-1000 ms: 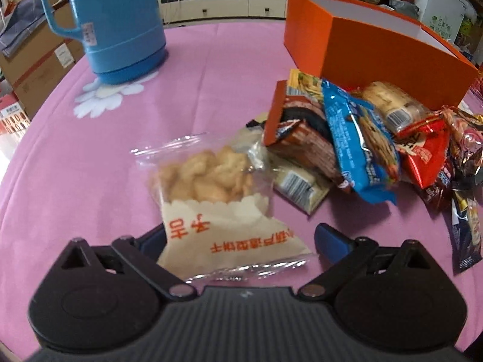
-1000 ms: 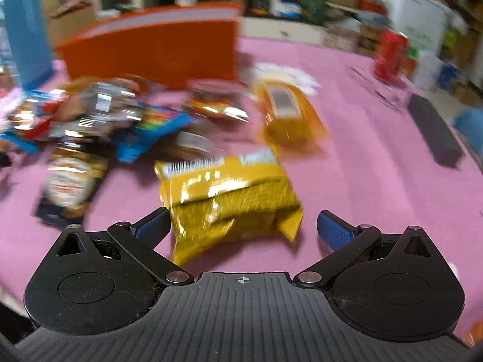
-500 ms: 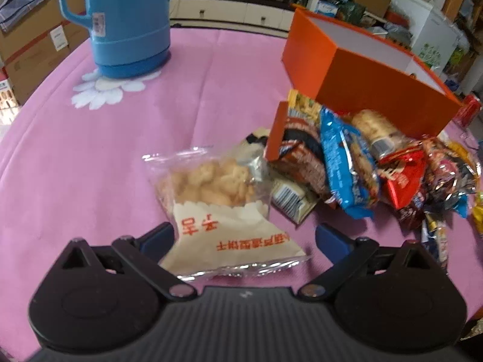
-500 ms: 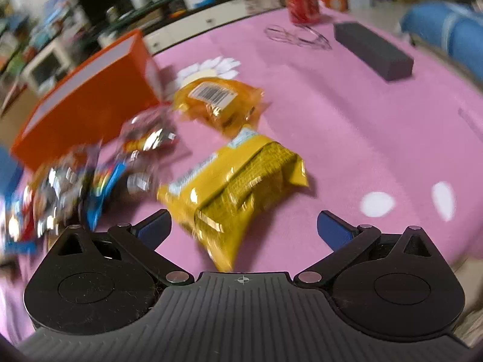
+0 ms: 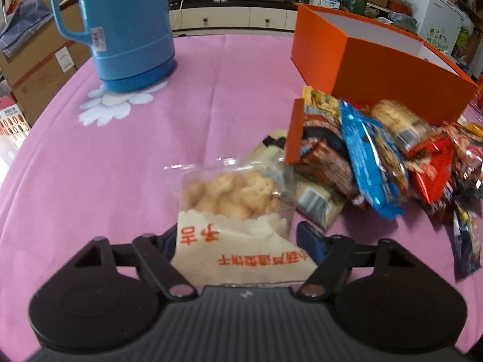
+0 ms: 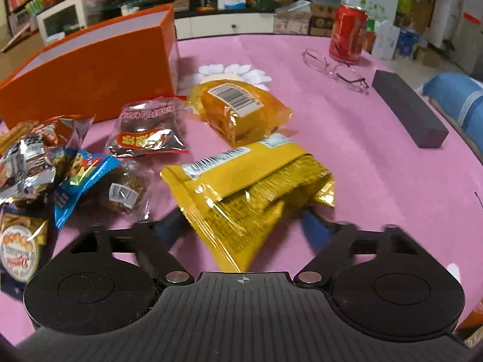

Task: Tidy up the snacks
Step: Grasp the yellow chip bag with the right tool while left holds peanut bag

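Now both angle down at the table — left hand-held gripper [image 5: 237, 241] just closed onto cookie bag [image 5: 235, 211], right hand-held gripper [image 6: 246, 226] onto yellow packet [image 6: 250, 187]

The tabletop [image 5: 90, 166] is pink-mauve with white daisy prints. At upper left of the left wrist view stands a sky-blue jug [image 5: 126, 30] with a darker blue base; at upper right, an orange box [image 5: 392, 75], pale inside. The cookie bag [image 5: 238, 226] is clear above, cream below with red-orange characters. In the right wrist view, the crumpled snack bag [image 6: 250, 190] is mustard yellow with a white barcode label, and the can [image 6: 347, 33] at upper right is red.
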Demonstrator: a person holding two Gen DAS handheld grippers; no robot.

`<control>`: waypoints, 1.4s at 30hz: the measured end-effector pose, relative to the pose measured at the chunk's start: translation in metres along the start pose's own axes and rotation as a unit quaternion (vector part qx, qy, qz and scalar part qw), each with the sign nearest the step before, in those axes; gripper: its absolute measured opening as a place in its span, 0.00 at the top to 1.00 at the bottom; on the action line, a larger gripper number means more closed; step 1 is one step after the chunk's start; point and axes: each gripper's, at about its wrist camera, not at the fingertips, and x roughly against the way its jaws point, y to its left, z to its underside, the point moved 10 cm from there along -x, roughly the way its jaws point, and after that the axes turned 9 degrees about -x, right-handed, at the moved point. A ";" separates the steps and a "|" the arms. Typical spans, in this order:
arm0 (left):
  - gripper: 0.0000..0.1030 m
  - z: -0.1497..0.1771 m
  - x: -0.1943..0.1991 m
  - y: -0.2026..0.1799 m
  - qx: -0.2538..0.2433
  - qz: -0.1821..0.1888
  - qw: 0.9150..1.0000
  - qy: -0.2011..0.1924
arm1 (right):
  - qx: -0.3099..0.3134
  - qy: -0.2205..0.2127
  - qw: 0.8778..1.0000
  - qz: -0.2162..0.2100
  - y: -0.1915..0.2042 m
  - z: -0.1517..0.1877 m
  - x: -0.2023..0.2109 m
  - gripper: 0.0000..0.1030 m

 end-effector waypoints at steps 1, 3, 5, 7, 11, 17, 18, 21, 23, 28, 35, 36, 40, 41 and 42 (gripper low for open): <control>0.29 0.005 0.004 -0.004 -0.003 0.001 1.000 0.003 | 0.007 0.000 1.000 -0.004 -0.002 0.002 0.005 0.67; 0.29 0.016 0.014 -0.014 -0.005 0.007 1.000 0.007 | 0.015 0.009 1.000 -0.015 -0.008 0.007 0.014 0.98; 0.29 0.028 0.023 -0.026 -0.008 0.020 1.000 0.009 | 0.013 0.016 0.999 -0.034 -0.016 0.016 0.024 1.00; 0.28 0.035 0.027 -0.038 -0.030 0.018 0.999 0.009 | 0.012 0.014 0.999 -0.041 -0.022 0.025 0.033 1.00; 0.24 0.033 0.026 -0.049 -0.046 0.015 0.999 0.008 | 0.008 0.022 0.998 -0.063 -0.024 0.027 0.034 0.35; 0.10 0.023 0.028 -0.038 -0.018 0.007 1.000 -0.012 | -0.007 -0.001 0.997 -0.072 -0.027 0.008 0.050 0.23; 0.10 0.021 0.026 -0.038 -0.015 0.007 1.000 -0.012 | -0.022 0.005 0.997 -0.071 -0.028 0.006 0.046 0.23; 0.10 0.018 0.022 -0.037 -0.009 0.010 1.000 -0.010 | -0.106 0.006 0.992 -0.067 -0.032 -0.007 0.028 0.27; 0.10 0.018 0.020 -0.036 -0.009 0.013 1.000 -0.010 | -0.163 -0.030 0.986 -0.019 -0.047 -0.026 0.017 0.25; 0.10 0.019 0.016 -0.030 0.005 0.018 1.000 -0.005 | -0.167 -0.003 0.986 0.011 -0.038 -0.040 -0.020 0.21; 0.10 0.022 0.019 -0.031 0.007 0.021 1.000 -0.004 | -0.045 0.028 0.998 0.018 -0.049 -0.013 -0.008 0.21; 0.10 0.021 0.021 -0.031 0.006 0.019 1.000 -0.007 | -0.044 0.031 0.998 0.013 -0.054 -0.011 -0.003 0.21; 0.04 0.017 0.030 -0.034 -0.002 0.021 0.999 -0.027 | -0.052 0.005 0.998 -0.030 -0.054 -0.019 0.022 0.15; 0.04 0.018 0.029 -0.035 -0.006 0.021 0.999 -0.024 | -0.032 0.002 0.999 -0.034 -0.047 -0.022 0.022 0.12; 0.04 0.019 0.027 -0.035 -0.012 0.016 1.000 -0.019 | -0.015 0.002 0.999 -0.032 -0.040 -0.021 0.021 0.12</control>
